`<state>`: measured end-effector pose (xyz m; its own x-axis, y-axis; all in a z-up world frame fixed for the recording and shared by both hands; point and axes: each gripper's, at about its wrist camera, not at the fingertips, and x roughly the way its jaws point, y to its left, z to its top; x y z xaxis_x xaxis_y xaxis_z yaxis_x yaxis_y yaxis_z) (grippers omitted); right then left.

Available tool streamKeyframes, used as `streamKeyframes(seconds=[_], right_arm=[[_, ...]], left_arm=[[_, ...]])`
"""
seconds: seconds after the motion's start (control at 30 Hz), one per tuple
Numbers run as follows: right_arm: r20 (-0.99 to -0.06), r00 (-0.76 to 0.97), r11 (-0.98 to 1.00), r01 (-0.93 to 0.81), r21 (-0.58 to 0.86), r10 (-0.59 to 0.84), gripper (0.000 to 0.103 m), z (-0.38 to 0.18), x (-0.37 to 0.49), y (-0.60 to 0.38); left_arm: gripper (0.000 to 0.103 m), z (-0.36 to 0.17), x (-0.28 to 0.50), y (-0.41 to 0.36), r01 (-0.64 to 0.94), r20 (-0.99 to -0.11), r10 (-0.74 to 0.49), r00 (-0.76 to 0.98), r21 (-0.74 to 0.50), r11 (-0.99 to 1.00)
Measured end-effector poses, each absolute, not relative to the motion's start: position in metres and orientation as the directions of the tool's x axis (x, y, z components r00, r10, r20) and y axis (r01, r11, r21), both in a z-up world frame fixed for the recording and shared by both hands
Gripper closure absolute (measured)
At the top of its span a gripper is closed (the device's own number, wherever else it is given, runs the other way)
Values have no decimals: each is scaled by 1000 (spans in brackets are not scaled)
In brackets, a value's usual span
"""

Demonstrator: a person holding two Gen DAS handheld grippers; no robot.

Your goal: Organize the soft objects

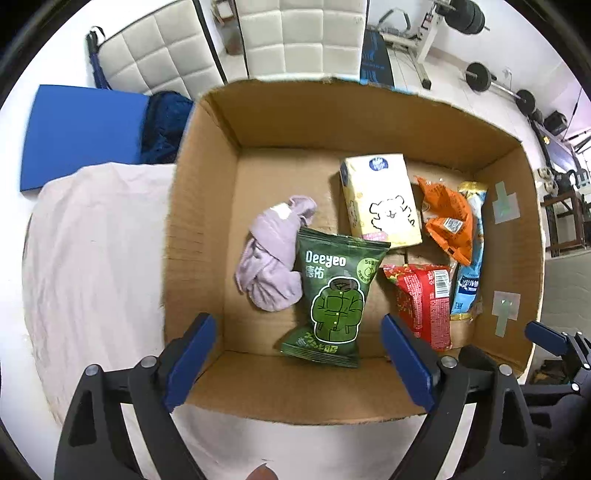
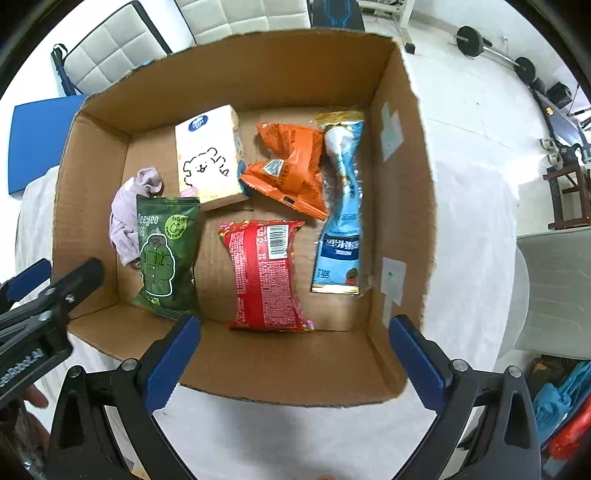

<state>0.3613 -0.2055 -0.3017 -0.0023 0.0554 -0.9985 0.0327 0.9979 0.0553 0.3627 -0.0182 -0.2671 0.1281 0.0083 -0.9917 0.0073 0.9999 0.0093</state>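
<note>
An open cardboard box (image 1: 258, 391) (image 2: 280, 369) holds several soft items: a crumpled lilac cloth (image 1: 269, 254) (image 2: 125, 218), a green Deeyeo pack (image 1: 332, 299) (image 2: 166, 254), a cream tissue pack with a bear drawing (image 1: 380, 199) (image 2: 208, 158), an orange packet (image 1: 448, 218) (image 2: 291, 170), a red packet (image 1: 424, 302) (image 2: 264, 273) and a long blue pouch (image 1: 471, 258) (image 2: 341, 210). My left gripper (image 1: 299, 362) is open and empty above the box's near wall, over the green pack. My right gripper (image 2: 295, 365) is open and empty above the near wall, over the red packet.
The box stands on a table under a white cloth (image 1: 92, 258) (image 2: 476, 236). A blue pad (image 1: 81, 136) and dark blue fabric (image 1: 166, 125) lie at the far left. White padded chairs (image 1: 295, 33) and gym weights (image 1: 480, 75) stand behind. The left gripper's fingers (image 2: 55, 291) show in the right wrist view.
</note>
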Motion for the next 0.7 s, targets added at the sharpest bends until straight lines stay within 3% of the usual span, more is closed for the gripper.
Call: streamKeyframes(seconds=[0.17, 0.2, 0.23, 0.7], right_arm=[[-998, 39, 998, 45, 50, 49, 0, -281, 354, -206], [-998, 43, 998, 44, 50, 48, 0, -277, 355, -205], [-997, 52, 998, 39, 50, 47, 0, -270, 353, -203], [-970, 215, 992, 16, 124, 118, 0, -154, 261, -209]], left_arm=[[11, -248, 358, -14, -6, -981, 17, 191, 17, 1000], [9, -247, 356, -16, -9, -980, 16, 200, 14, 1000], [0, -241, 353, -16, -12, -977, 15, 211, 13, 1000], [0, -137, 263, -22, -11, -930, -12, 367, -17, 1000]])
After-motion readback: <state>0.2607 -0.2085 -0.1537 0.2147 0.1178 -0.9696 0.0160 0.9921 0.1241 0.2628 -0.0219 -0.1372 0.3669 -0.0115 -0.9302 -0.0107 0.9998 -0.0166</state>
